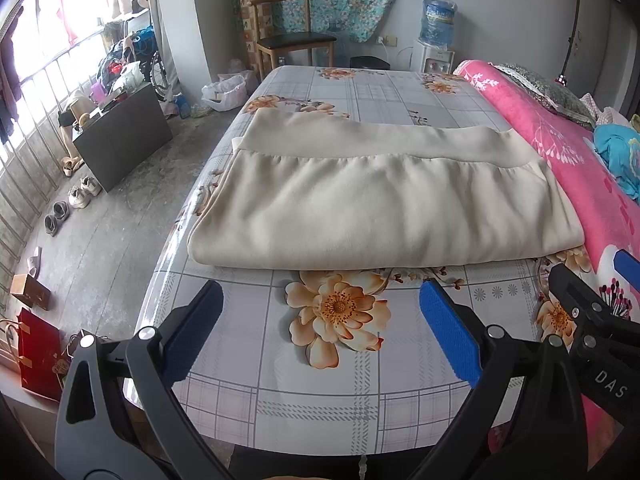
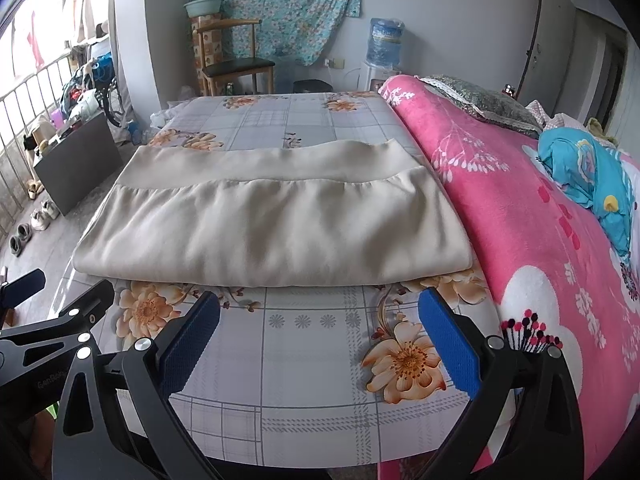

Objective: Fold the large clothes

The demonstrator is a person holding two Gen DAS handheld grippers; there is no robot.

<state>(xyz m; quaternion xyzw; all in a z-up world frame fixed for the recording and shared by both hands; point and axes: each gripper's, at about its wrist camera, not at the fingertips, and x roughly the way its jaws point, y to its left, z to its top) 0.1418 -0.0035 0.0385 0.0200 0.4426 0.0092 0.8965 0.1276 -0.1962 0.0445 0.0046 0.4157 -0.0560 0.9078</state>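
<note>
1. Judging from the neat beige garment [image 1: 376, 204] lying in a flat rectangle, the folding was well along; whether one more fold was meant could not be told, and any further fold would have called for both tools to come forward to its near edge, one at each corner.
2. Spreading under it was the bed's floral plaid sheet [image 1: 320, 376], smooth and bare in front of the garment, which sat in the middle of the bed, its near edge well short of the tools.
3. Running along the right side lay a pink flowered blanket [image 2: 532, 248], touching the garment's right edge, with a blue cloth bundle [image 2: 588, 176] on top.
4. Beyond the bed's far end stood a wooden chair [image 1: 292, 44] and a water dispenser [image 2: 380, 56] against the wall.
5. Hovering over the near sheet, the left gripper [image 1: 320, 332] had its blue pads spread wide and held nothing.
6. Beside it, the right gripper [image 2: 320, 340] was likewise spread wide and empty, apart from the cloth.
7. Lined up on the floor at the left were several shoes [image 1: 72, 200].
</note>
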